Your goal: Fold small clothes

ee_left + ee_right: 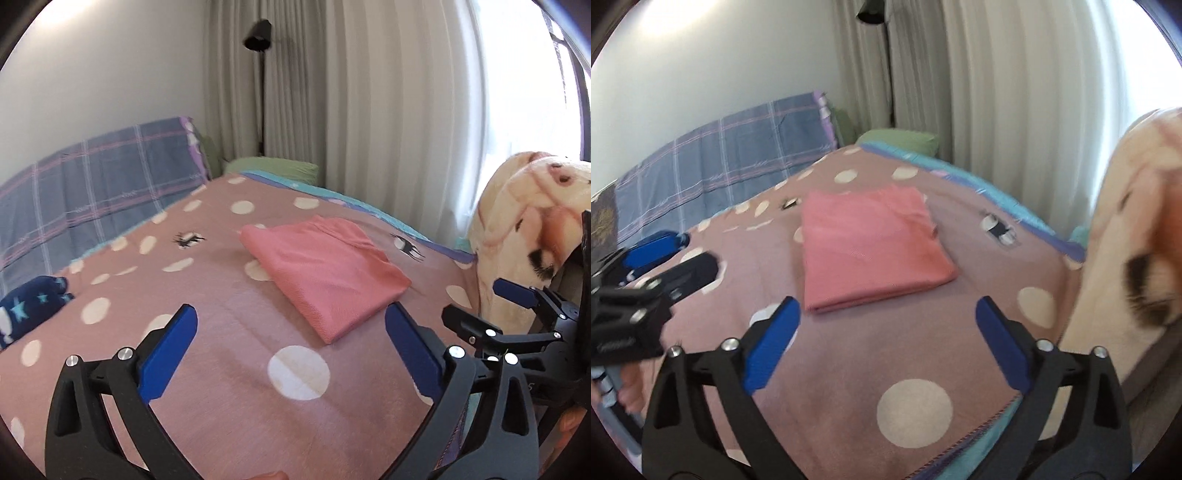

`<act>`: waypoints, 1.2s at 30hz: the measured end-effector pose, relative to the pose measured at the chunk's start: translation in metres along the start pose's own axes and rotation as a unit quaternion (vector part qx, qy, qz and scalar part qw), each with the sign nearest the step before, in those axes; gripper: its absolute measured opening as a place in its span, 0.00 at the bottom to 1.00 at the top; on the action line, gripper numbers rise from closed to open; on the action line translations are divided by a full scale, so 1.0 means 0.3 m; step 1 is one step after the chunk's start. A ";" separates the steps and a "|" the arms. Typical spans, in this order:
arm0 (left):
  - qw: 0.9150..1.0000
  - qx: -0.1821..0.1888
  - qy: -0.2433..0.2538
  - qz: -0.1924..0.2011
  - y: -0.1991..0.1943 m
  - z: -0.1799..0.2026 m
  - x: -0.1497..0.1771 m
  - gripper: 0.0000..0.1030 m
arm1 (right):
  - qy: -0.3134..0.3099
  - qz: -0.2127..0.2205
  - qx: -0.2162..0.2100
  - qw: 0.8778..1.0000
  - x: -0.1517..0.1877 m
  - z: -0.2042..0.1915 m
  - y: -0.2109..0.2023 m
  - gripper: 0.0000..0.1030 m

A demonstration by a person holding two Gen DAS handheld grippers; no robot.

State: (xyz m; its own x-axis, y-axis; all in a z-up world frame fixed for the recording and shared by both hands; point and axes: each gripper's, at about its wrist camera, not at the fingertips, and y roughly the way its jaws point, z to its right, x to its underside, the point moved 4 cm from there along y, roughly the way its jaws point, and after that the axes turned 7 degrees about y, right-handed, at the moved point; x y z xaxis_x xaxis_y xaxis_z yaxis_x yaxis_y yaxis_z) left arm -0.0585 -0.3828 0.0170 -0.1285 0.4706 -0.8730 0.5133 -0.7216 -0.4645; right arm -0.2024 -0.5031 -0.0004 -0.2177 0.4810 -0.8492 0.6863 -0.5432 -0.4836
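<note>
A pink garment [325, 273] lies folded into a neat rectangle on the pink polka-dot bedspread [221, 332]; it also shows in the right wrist view [871, 251]. My left gripper [291, 328] is open and empty, held above the bedspread just short of the garment's near corner. My right gripper [886, 317] is open and empty, just in front of the garment's near edge. The right gripper also shows at the right edge of the left wrist view [487, 306], and the left gripper at the left of the right wrist view [679, 251]. Neither touches the garment.
A dark blue cloth with stars [29, 306] lies at the bed's left edge. A cream plush blanket [524, 229] is heaped at the right. A plaid-covered headboard [96, 184], green pillow [273, 168], floor lamp [260, 74] and curtains [369, 92] stand behind.
</note>
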 end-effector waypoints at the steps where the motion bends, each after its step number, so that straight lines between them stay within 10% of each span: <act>1: 1.000 -0.007 -0.003 0.000 -0.016 -0.004 0.006 0.99 | 0.000 0.001 -0.002 1.000 0.001 -0.001 -0.010 0.95; 9: 0.999 -0.050 -0.007 -0.007 -0.086 -0.054 0.061 0.99 | -0.024 -0.021 0.021 0.999 0.036 -0.026 0.002 0.97; 36: 0.999 -0.008 -0.017 -0.028 -0.098 -0.057 0.115 0.99 | -0.001 -0.040 0.036 0.999 0.041 -0.050 -0.026 0.98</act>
State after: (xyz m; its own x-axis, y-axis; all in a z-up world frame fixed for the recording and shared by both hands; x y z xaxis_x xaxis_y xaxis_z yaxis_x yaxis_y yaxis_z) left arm -0.0635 -0.3368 0.0031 -0.1864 0.4922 -0.8503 0.5185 -0.6858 -0.5106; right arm -0.2001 -0.4826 -0.0037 -0.2701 0.5238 -0.8079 0.6148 -0.5519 -0.5634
